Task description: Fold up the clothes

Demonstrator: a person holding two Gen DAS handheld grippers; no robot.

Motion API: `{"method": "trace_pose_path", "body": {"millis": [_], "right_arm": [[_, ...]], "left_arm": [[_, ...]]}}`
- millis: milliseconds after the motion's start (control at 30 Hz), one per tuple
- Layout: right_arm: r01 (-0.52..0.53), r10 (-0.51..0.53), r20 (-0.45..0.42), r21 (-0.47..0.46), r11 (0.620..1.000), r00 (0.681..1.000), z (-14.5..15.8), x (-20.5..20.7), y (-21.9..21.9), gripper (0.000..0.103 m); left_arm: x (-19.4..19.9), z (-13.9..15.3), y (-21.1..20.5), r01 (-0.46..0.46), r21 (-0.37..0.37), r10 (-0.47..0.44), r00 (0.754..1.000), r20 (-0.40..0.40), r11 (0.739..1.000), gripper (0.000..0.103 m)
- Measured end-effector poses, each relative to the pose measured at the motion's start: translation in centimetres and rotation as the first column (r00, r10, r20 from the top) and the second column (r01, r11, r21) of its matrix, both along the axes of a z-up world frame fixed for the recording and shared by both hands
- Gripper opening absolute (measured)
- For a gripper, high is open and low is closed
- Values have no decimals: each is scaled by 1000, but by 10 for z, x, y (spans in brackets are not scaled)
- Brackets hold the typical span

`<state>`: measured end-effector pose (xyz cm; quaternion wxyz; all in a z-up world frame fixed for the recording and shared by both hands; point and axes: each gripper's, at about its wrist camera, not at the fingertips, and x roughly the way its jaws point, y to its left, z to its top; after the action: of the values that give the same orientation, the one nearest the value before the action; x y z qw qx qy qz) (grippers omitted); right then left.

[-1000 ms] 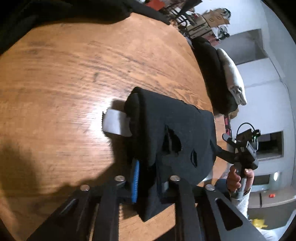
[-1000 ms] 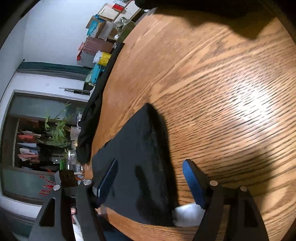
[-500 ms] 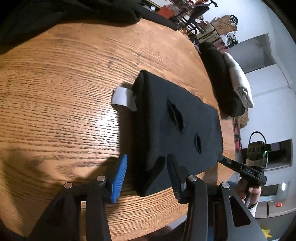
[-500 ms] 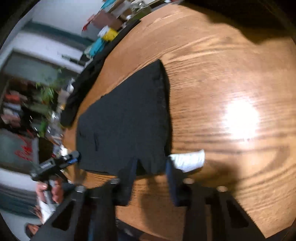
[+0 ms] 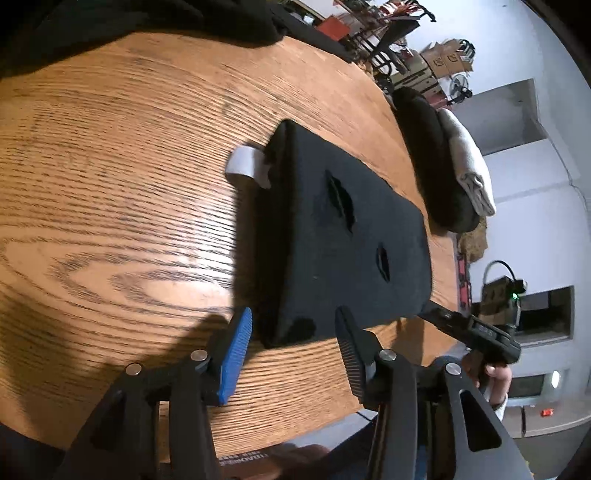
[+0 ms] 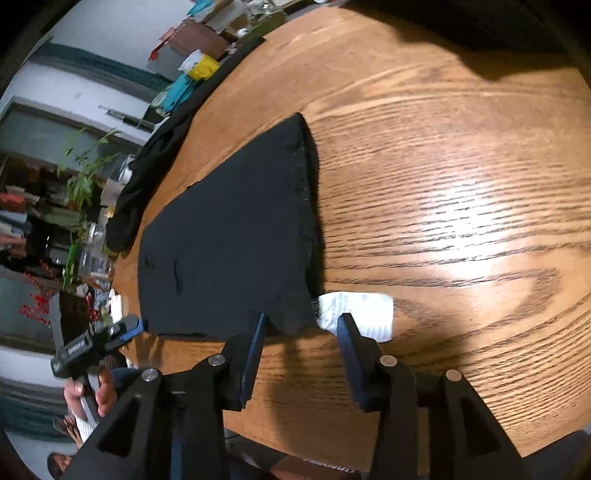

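Observation:
A folded black garment (image 5: 340, 236) lies flat on the round wooden table (image 5: 110, 184), and a white label (image 5: 243, 166) sticks out from its far edge. My left gripper (image 5: 291, 332) hovers at the near corner with its jaws opening; the corner sits between the pads, untouched. In the right wrist view the same garment (image 6: 229, 240) and label (image 6: 354, 310) lie just ahead of my right gripper (image 6: 301, 332). Its jaws are also opening and no cloth is pinched. Each view shows the other gripper at the table's edge: right gripper (image 5: 476, 332), left gripper (image 6: 96, 343).
Dark clothes (image 5: 147, 22) are heaped at the table's far side. A black and white folded stack (image 5: 443, 166) rests by the right rim. Another dark garment (image 6: 147, 184) hangs over the edge. Boxes, plants and shelves crowd the room beyond.
My left gripper let go of the garment's corner and drew back as its jaws widened. The right gripper pulled back off the cloth to its near edge. The garment now lies flat.

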<state>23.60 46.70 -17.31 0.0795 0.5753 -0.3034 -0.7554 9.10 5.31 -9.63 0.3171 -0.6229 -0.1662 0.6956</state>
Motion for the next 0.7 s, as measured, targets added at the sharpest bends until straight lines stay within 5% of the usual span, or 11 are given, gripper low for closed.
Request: {"method": "trace_pose_path", "body": {"millis": [33, 133, 300, 433, 533, 700], "right_arm": [[-6, 6, 4, -6, 1000, 1000, -2, -2, -1, 37], [-40, 41, 18, -16, 999, 999, -2, -9, -7, 14], [-83, 85, -42, 55, 995, 996, 44, -23, -6, 5], [-119, 129, -93, 105, 987, 987, 76, -29, -5, 4], [-122, 131, -71, 113, 986, 989, 67, -26, -1, 4], [-129, 120, 90, 96, 987, 989, 8, -13, 9, 7]], "left_arm": [[0, 1, 2, 9, 1, -9, 1000, -6, 1000, 46], [3, 12, 4, 36, -42, -38, 998, -55, 998, 10], [7, 47, 1, 38, 45, -31, 990, -139, 998, 8], [19, 44, 1, 44, 62, -36, 991, -126, 997, 7], [25, 29, 0, 42, 14, -40, 995, -96, 999, 7], [24, 0, -14, 18, -97, -19, 1000, -3, 995, 7]]}}
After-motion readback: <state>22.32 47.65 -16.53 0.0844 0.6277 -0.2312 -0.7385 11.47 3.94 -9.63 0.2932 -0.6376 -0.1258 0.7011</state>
